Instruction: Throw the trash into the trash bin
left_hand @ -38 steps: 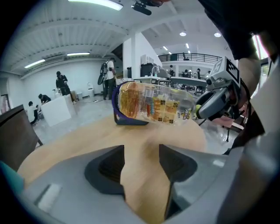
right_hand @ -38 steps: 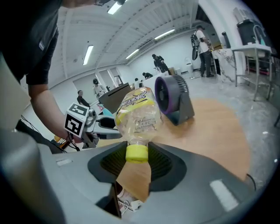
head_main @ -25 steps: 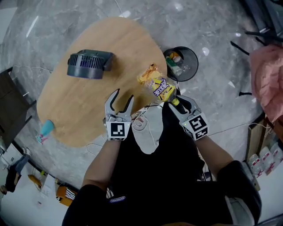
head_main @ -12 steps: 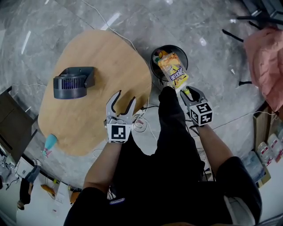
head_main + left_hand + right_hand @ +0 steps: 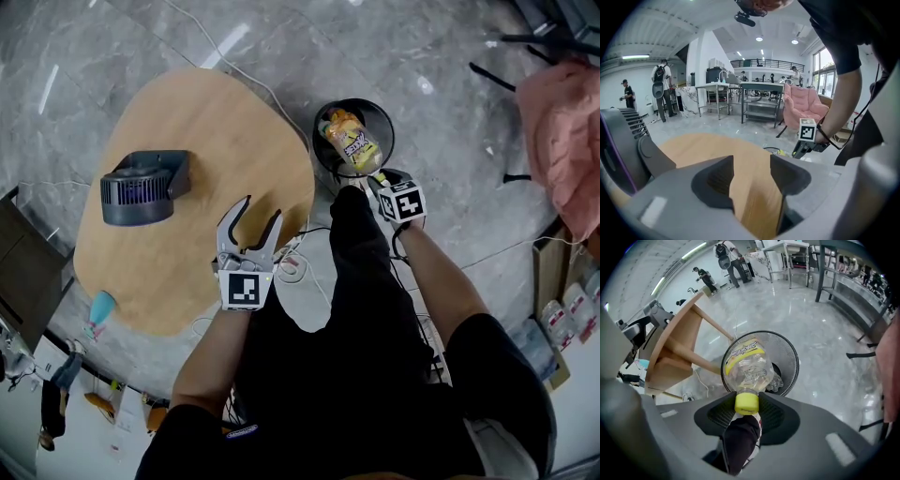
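Moved since earlier frames: R gripper (image 5: 377, 178) w/ bottle (image 5: 349, 141) goes from table edge to over bin (image 5: 317, 150), upper centre of head view, and drops toward it. L gripper (image 5: 261, 211) barely shifts.

1. Bottle: clear crumpled plastic, yellow cap and label. R jaws clench its neck, cap toward gripper, base pointing down into bin mouth. Prob. held so a release drops it straight in. Base below rim or not: can't tell.
2. Bin: round, black wire mesh, on glossy grey stone-look floor just beside table. More clear plastic shows inside.
3. L gripper: jaws apart, nothing between them. Hangs over table (image 5: 187, 122) edge, lower centre; looks idle, clear of R side.
4. Table: oval, smooth light wood. Grey fan (image 5: 145, 187) stands on it, left.
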The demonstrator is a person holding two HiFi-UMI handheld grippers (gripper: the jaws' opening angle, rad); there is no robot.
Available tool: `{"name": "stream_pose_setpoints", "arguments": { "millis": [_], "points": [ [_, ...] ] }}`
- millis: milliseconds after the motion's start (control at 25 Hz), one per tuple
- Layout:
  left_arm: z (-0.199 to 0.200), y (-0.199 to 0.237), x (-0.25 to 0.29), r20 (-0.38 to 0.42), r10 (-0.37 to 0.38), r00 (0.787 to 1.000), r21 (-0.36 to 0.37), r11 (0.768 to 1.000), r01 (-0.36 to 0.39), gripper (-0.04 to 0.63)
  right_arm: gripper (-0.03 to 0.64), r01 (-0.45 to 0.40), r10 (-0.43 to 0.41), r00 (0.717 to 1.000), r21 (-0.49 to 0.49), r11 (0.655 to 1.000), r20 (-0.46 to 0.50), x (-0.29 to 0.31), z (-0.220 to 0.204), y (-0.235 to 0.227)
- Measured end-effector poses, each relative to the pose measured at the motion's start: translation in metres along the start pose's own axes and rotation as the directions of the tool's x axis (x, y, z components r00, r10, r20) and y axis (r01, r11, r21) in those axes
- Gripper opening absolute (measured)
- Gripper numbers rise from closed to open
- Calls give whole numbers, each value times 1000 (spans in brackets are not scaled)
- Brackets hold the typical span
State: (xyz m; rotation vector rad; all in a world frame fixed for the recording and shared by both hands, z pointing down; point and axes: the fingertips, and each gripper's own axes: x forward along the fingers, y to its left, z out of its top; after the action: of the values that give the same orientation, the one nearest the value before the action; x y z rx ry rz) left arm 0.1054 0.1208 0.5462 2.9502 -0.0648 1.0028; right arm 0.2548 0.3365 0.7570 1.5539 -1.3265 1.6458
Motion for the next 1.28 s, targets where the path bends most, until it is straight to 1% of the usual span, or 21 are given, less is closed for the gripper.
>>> {"name": "stream_pose_setpoints", "arguments": {
  "millis": [160, 280, 360, 440, 480, 520, 600, 680, 760, 800, 880, 920, 960, 1040, 1160, 1240, 1280],
  "points": [
    [13, -9, 19, 8, -29, 1000, -5, 1000, 29, 233, 176, 7, -5, 997, 28, 1000, -82, 28, 8, -3],
    [26, -33, 41, 17, -91, 996, -30, 995, 92, 224, 176, 24, -14, 990, 70, 997, -140, 47, 13, -10],
    [39, -51, 54, 43, -134, 990, -9, 991, 134, 224, 176, 37, -22, 984, 81, 996, -174, 60, 15, -14],
    [49, -69, 64, 42, -187, 981, 17, 982, 187, 224, 176, 34, -20, 979, 64, 997, -200, 74, 17, -13],
    [51, -77, 68, 32, -217, 976, 14, 976, 217, 224, 176, 25, -15, 979, 48, 999, -204, 80, 21, -11],
    [52, -84, 73, 22, -246, 969, -3, 969, 246, 224, 176, 26, -20, 978, 27, 999, -208, 86, 25, -12],
    [53, -92, 78, 16, -285, 958, -45, 957, 286, 224, 179, 62, -63, 970, -8, 998, -234, 92, 30, -24],
    [50, -95, 79, 12, -294, 956, -65, 953, 294, 224, 186, 77, -79, 959, -21, 997, -272, 96, 26, -30],
    [43, -92, 80, -3, -281, 960, -78, 957, 280, 224, 179, 100, -117, 947, -73, 992, -300, 99, 23, -30],
    [40, -90, 81, -12, -273, 962, -86, 959, 271, 224, 179, 102, -128, 945, -99, 990, -300, 102, 24, -28],
    [35, -89, 82, -31, -267, 963, -88, 961, 264, 224, 181, 92, -121, 955, -116, 989, -272, 102, 27, -25],
    [34, -90, 81, -39, -270, 962, -75, 961, 267, 224, 192, 90, -115, 962, -112, 990, -246, 98, 30, -24],
    [33, -90, 81, -46, -274, 961, -56, 961, 272, 224, 213, 94, -116, 971, -109, 990, -210, 91, 34, -25],
    [28, -90, 79, -57, -277, 959, -22, 961, 276, 224, 212, 126, -141, 982, -123, 984, -126, 75, 44, -27],
    [24, -85, 75, -65, -264, 962, -22, 965, 263, 224, 197, 187, -189, 982, -185, 965, 5, 43, 53, -23],
    [29, -82, 70, -60, -253, 966, -27, 967, 252, 224, 186, 206, -187, 976, -192, 960, 115, 13, 61, -12],
    [32, -82, 68, -57, -250, 967, -27, 968, 248, 224, 164, 209, -178, 968, -180, 961, 174, -5, 66, -6]
  ]
}}
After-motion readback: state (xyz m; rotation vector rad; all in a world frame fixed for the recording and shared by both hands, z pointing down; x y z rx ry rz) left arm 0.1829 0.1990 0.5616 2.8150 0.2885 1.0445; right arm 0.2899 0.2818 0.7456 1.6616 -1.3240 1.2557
